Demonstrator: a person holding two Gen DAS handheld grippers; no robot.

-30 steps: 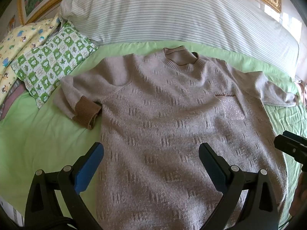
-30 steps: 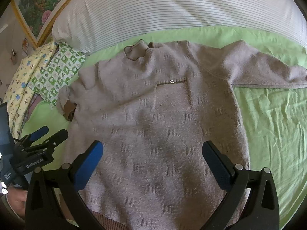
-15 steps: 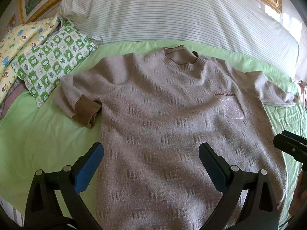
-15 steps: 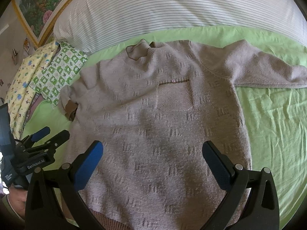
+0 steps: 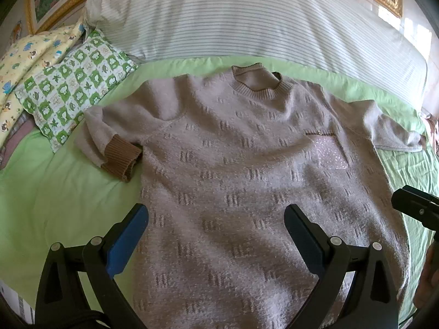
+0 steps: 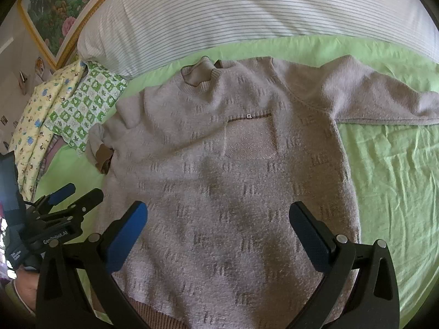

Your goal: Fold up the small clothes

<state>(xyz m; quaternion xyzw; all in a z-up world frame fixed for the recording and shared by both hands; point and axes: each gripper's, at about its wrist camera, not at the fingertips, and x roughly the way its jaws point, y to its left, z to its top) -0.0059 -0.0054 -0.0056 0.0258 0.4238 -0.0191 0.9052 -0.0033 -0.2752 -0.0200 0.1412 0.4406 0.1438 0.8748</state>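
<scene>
A grey-beige knitted sweater [image 5: 241, 164] [image 6: 233, 170] lies face up on the green sheet, collar toward the pillows. Its left sleeve is bent back, brown cuff [image 5: 120, 159] [image 6: 103, 155] beside the body; the right sleeve [image 6: 384, 101] stretches out flat. A glittery chest pocket [image 5: 330, 153] [image 6: 249, 137] shows. My left gripper [image 5: 216, 235] hovers open over the lower left of the sweater, holding nothing. My right gripper [image 6: 219, 233] hovers open over the lower middle, also empty. Each gripper shows at the edge of the other's view.
A striped white bolster pillow [image 5: 247, 19] [image 6: 247, 11] runs along the back. A green-and-white checked pillow [image 5: 71, 90] [image 6: 85, 101] and a yellow printed cloth [image 5: 27, 60] [image 6: 35, 120] lie at the back left. Green sheet [image 6: 392, 186] shows right of the sweater. A framed picture [image 6: 63, 8] hangs behind.
Both grippers have drifted slightly; the sweater sits a little further right in the right wrist view. Nothing was grasped and the sweater has not moved.
</scene>
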